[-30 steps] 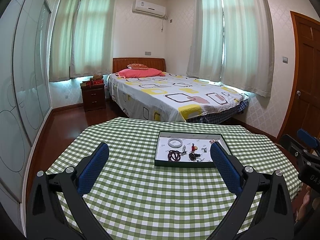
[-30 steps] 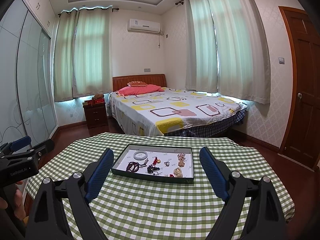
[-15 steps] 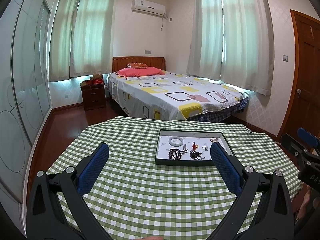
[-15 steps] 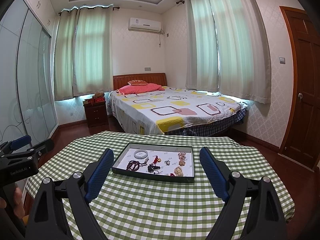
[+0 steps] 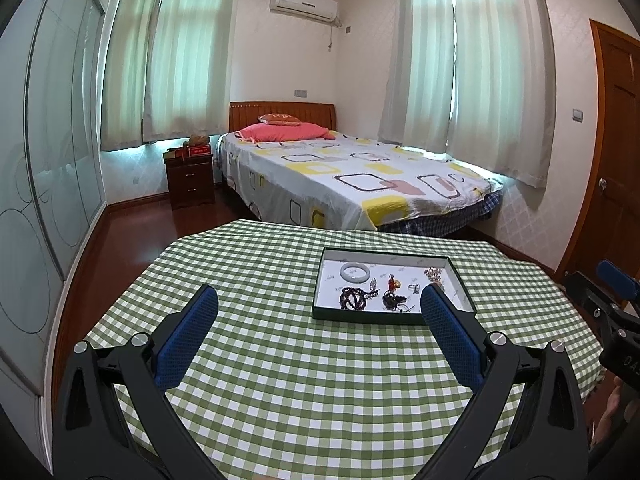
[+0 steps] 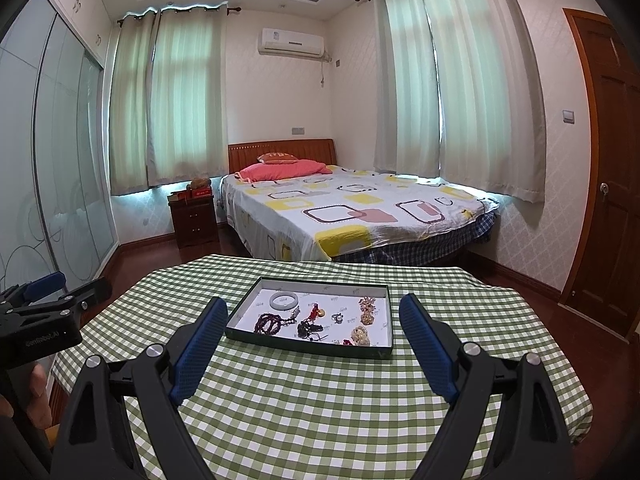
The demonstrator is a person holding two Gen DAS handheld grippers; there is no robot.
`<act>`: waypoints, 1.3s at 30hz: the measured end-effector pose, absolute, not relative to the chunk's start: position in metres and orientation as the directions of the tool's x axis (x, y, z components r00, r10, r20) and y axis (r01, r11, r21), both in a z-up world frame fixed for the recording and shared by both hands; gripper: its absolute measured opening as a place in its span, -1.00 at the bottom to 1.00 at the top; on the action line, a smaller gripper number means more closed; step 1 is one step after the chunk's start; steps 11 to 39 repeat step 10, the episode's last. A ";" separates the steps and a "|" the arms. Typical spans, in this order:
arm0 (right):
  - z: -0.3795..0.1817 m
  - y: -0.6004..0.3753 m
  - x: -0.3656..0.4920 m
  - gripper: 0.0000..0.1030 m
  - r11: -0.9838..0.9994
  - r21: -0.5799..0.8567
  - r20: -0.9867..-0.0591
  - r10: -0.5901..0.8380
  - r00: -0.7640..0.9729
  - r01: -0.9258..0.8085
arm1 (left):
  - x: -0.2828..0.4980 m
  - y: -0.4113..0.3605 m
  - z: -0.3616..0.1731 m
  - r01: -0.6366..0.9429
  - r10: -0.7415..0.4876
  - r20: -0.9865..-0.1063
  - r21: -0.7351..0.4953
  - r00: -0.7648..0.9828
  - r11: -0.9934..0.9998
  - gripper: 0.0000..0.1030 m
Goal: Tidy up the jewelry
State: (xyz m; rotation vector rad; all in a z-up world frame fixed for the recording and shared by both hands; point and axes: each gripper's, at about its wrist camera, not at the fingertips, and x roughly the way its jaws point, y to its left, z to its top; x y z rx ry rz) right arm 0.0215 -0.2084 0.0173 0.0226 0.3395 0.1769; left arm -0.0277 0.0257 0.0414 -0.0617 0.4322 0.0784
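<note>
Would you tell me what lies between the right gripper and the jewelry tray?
Only bare checkered tablecloth separates the right gripper from the tray, seen in the right wrist view.

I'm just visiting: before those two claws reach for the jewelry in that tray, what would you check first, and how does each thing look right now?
1. Left gripper open, holding nothing: ok.
2. Right gripper open, holding nothing: ok.
3. Tray flat on the checkered tablecloth: ok.
4. Pale bangle lying apart from other pieces: ok.
5. Dark bead bracelet free of the neighbouring dark tangle: cannot tell.
6. Small ring visible: ok.
</note>
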 end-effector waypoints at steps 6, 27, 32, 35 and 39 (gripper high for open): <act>0.017 -0.210 0.026 0.65 0.985 0.054 -0.337 0.175 0.925 -0.166 | -0.024 0.023 0.039 -0.076 0.063 -0.399 -0.017 0.915 0.997 0.92; 0.013 -0.212 0.033 0.65 0.985 0.057 -0.346 0.170 0.923 -0.160 | -0.012 0.023 0.033 -0.073 0.063 -0.424 -0.008 0.904 0.997 0.92; 0.013 -0.212 0.033 0.65 0.985 0.057 -0.346 0.170 0.923 -0.160 | -0.012 0.023 0.033 -0.073 0.063 -0.424 -0.008 0.904 0.997 0.92; 0.013 -0.212 0.033 0.65 0.985 0.057 -0.346 0.170 0.923 -0.160 | -0.012 0.023 0.033 -0.073 0.063 -0.424 -0.008 0.904 0.997 0.92; 0.013 -0.212 0.033 0.65 0.985 0.057 -0.346 0.170 0.923 -0.160 | -0.012 0.023 0.033 -0.073 0.063 -0.424 -0.008 0.904 0.997 0.92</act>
